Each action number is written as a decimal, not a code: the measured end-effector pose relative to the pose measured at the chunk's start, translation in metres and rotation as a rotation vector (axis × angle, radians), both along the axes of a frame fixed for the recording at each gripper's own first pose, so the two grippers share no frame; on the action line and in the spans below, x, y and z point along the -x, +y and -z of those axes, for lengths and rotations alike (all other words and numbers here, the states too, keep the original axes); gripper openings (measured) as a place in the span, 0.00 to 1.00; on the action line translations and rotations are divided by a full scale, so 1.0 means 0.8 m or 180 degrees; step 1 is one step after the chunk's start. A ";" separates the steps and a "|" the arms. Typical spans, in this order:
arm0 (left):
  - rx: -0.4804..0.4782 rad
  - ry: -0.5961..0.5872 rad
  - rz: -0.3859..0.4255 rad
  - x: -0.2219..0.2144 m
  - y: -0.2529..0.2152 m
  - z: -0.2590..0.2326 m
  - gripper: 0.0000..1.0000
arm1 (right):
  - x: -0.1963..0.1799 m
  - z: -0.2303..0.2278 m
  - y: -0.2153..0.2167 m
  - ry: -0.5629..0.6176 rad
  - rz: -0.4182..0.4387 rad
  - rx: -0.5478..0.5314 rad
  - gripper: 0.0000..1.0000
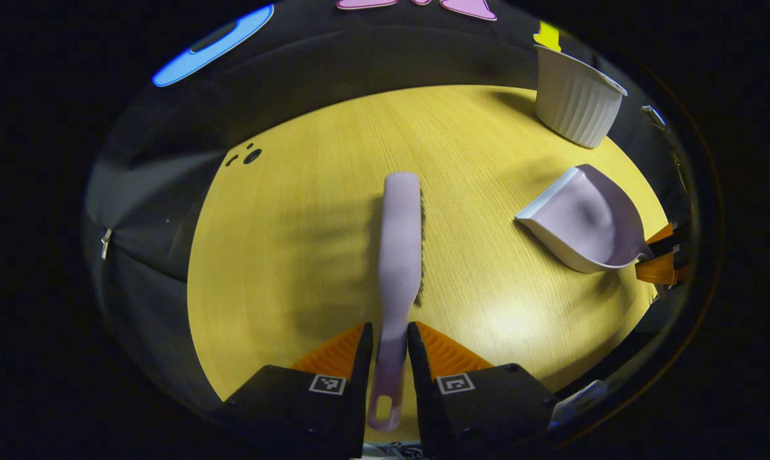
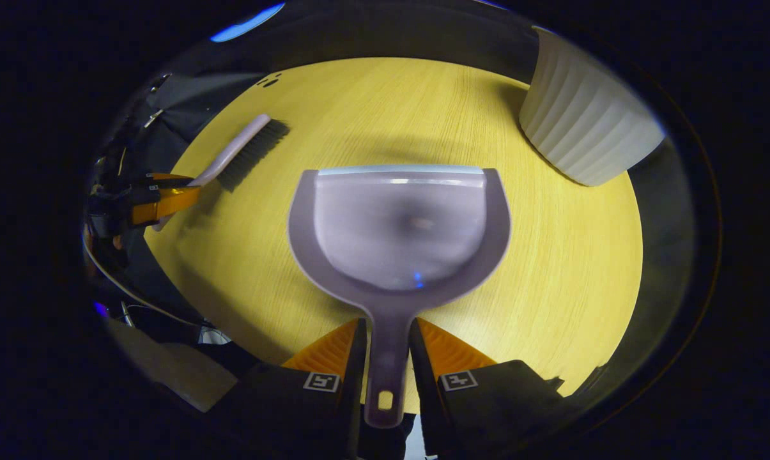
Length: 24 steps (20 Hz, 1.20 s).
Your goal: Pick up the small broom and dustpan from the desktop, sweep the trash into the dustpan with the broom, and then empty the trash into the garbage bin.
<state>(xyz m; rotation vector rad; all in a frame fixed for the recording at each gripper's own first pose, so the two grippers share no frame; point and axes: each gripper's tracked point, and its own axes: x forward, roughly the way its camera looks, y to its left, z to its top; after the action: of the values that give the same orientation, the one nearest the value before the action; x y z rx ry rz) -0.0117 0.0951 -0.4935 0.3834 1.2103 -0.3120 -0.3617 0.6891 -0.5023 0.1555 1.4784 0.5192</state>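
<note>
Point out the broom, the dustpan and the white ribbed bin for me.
broom [image 1: 400, 236]: left gripper view, back of its head.
dustpan [image 2: 399, 230]: right gripper view, inside of its scoop.
white ribbed bin [image 2: 579, 131]: right gripper view, its ribbed wall.

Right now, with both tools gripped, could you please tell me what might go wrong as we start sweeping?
1. The left tongs hold the broom far down its handle, near the hanging hole, so the head could swing or twist under sweeping pressure.
2. The right tongs pinch the dustpan by its narrow handle only; it may tilt and spill.
3. The ribbed white bin stands close beside the dustpan and could be knocked.
</note>
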 end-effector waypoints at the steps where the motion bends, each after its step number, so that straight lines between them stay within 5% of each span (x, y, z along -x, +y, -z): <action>1: 0.0018 -0.0039 -0.0010 -0.001 0.001 -0.011 0.37 | -0.001 -0.013 -0.004 -0.0024 0.0050 -0.0055 0.42; 4: 0.0126 -0.0148 -0.0087 0.003 -0.004 -0.041 0.37 | -0.017 -0.061 -0.015 -0.0206 0.0314 -0.0230 0.41; 10: 0.0439 -0.0788 -0.0127 -0.038 -0.032 -0.119 0.37 | -0.098 -0.139 -0.013 -0.1222 0.0701 -0.0564 0.41; 18: 0.1071 -0.1886 0.0050 -0.097 -0.089 -0.264 0.37 | -0.203 -0.234 -0.056 -0.2340 0.0910 -0.0274 0.41; 24: 0.1219 -0.2081 0.0179 -0.106 -0.111 -0.294 0.37 | -0.230 -0.260 -0.063 -0.2583 0.0981 -0.0193 0.39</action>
<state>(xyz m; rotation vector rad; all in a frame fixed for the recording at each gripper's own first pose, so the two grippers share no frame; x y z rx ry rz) 0.0729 0.0066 -0.2582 0.1609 0.4838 -0.4173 -0.1778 0.6383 -0.2945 0.1873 0.6308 0.3139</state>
